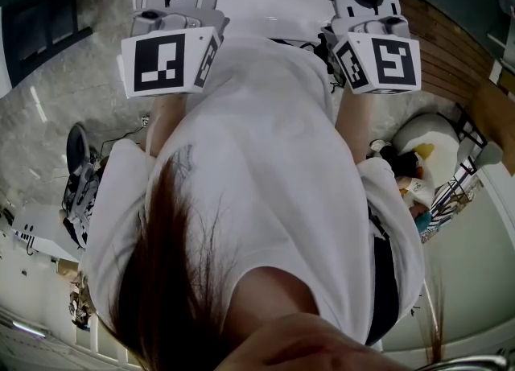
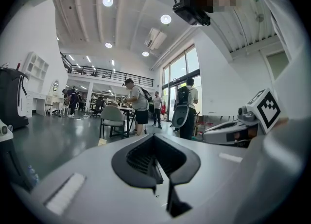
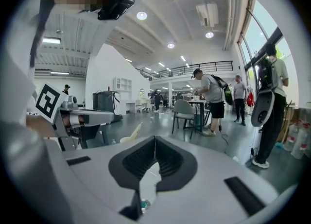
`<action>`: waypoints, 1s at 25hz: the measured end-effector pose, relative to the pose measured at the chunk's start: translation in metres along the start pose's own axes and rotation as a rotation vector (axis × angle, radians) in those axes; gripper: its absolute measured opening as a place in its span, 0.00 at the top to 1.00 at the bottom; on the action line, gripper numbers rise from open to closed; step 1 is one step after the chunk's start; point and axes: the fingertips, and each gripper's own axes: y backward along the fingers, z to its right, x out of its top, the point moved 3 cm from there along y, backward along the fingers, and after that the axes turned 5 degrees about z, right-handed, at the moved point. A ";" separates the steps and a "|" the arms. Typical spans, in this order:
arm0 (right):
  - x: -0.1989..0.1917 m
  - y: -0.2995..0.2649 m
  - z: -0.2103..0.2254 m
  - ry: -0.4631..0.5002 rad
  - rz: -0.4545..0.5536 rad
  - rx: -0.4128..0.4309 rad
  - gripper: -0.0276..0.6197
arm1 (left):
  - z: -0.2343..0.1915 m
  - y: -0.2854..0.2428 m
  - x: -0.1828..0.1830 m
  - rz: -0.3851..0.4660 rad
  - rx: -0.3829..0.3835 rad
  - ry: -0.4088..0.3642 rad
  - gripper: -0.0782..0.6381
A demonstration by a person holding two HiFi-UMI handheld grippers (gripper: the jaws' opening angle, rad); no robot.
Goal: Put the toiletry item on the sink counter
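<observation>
You are holding both grippers up in front of your chest, side by side and well apart. Left gripper (image 2: 154, 138): jaws are pressing together, nothing between them. Right gripper (image 3: 154, 139): jaws are meeting at the tips, likewise empty. Left forearm (image 1: 163, 124) and right forearm (image 1: 352, 124) are reaching forward, bare.

Floor (image 1: 56, 88) was grey & marbled at left, w/ wood planks (image 1: 451, 55) at rt; a white plush toy (image 1: 426, 132) lay near the planks. Farther off, a grey chair (image 2: 112, 117) & table (image 2: 127, 109) stood on it.
</observation>
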 end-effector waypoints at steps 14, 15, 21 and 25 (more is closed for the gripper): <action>-0.001 -0.001 -0.002 0.022 -0.017 0.005 0.94 | -0.004 0.001 0.001 0.004 0.010 0.001 0.88; -0.001 -0.001 -0.002 0.022 -0.017 0.004 0.94 | -0.004 0.001 0.001 0.004 0.011 0.001 0.88; 0.000 0.000 -0.001 0.022 -0.016 -0.002 0.94 | -0.004 0.002 0.002 0.004 0.011 0.001 0.88; 0.000 0.000 -0.001 0.022 -0.017 -0.002 0.94 | -0.004 0.001 0.002 0.004 0.011 0.002 0.88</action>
